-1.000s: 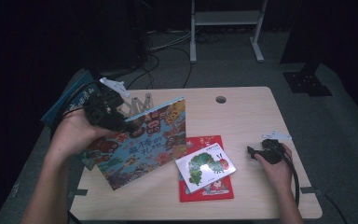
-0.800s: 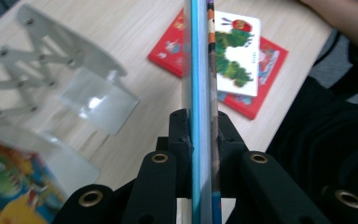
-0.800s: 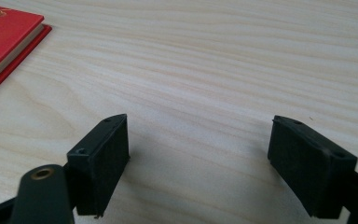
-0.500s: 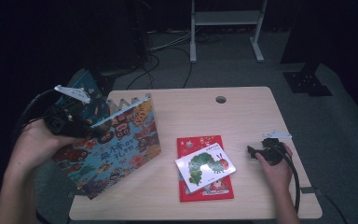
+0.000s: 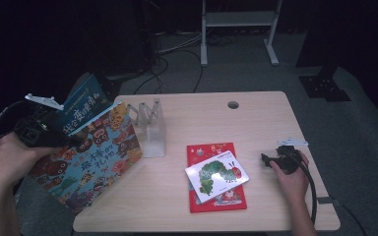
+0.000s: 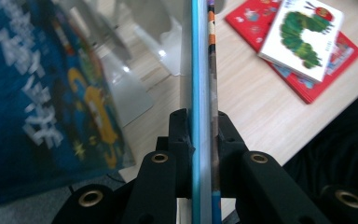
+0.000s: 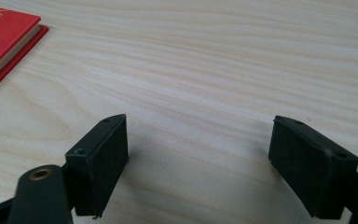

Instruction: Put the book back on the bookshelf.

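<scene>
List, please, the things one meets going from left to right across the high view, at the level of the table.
left gripper shut on two picture books → monster book → clear book stand → red book with the caterpillar book on top → right gripper, jaws open on the table

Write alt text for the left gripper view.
Seen edge-on, two thin books are clamped between the black jaws of the left hand-held gripper. Behind lie a pale wooden table, a caterpillar book atop a red one.
</scene>
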The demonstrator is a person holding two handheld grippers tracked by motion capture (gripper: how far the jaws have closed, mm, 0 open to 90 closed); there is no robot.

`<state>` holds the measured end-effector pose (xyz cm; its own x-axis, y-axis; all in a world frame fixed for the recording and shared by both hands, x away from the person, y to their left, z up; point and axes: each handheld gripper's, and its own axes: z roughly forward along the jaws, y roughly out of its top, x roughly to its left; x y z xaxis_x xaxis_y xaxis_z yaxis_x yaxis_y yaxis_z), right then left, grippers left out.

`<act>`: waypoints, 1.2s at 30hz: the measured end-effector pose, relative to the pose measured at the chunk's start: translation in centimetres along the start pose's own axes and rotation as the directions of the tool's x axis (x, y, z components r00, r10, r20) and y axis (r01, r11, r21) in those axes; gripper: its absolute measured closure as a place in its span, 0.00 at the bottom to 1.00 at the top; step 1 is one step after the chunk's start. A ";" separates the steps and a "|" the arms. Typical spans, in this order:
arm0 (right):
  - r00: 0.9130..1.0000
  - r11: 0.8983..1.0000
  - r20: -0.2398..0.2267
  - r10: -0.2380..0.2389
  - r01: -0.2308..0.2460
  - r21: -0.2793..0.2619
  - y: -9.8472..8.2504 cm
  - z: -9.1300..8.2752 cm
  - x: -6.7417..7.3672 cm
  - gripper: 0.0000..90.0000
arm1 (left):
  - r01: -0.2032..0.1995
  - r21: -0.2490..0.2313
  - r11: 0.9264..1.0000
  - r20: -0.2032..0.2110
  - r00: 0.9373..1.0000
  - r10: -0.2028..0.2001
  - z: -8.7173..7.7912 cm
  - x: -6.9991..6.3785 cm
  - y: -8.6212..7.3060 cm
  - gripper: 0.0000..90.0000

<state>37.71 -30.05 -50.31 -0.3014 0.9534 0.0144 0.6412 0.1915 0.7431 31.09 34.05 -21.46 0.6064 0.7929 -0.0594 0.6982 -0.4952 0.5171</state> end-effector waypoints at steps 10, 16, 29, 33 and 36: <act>1.000 1.000 0.000 0.000 0.000 0.000 0.0 0.0 0.0 0.21 | 0.102 0.010 0.995 -0.078 0.992 -0.101 0.8 1.7 -1.0 0.89; 1.000 1.000 0.001 0.001 -0.001 0.000 0.0 0.0 0.0 0.21 | 0.141 0.013 0.990 -0.094 0.986 -0.139 0.9 2.6 -1.3 0.89; 1.000 1.000 0.001 0.002 -0.002 -0.001 0.0 0.0 0.0 0.21 | 0.193 -0.022 0.981 -0.140 0.971 -0.195 2.2 3.1 -0.2 0.89; 1.000 1.000 0.001 0.001 -0.001 0.000 0.0 0.0 0.0 0.21 | 0.202 -0.025 0.979 -0.155 0.967 -0.203 2.6 3.1 0.3 0.89; 1.000 1.000 0.001 0.001 -0.001 0.000 0.0 0.0 0.0 0.21 | 0.213 -0.035 0.976 -0.173 0.961 -0.216 3.0 3.1 0.7 0.89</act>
<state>37.71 -30.06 -50.30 -0.3000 0.9538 0.0141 0.6413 0.1907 0.7432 34.61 35.11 -23.87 0.3659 0.9304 -0.0210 0.7978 -0.3019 0.5219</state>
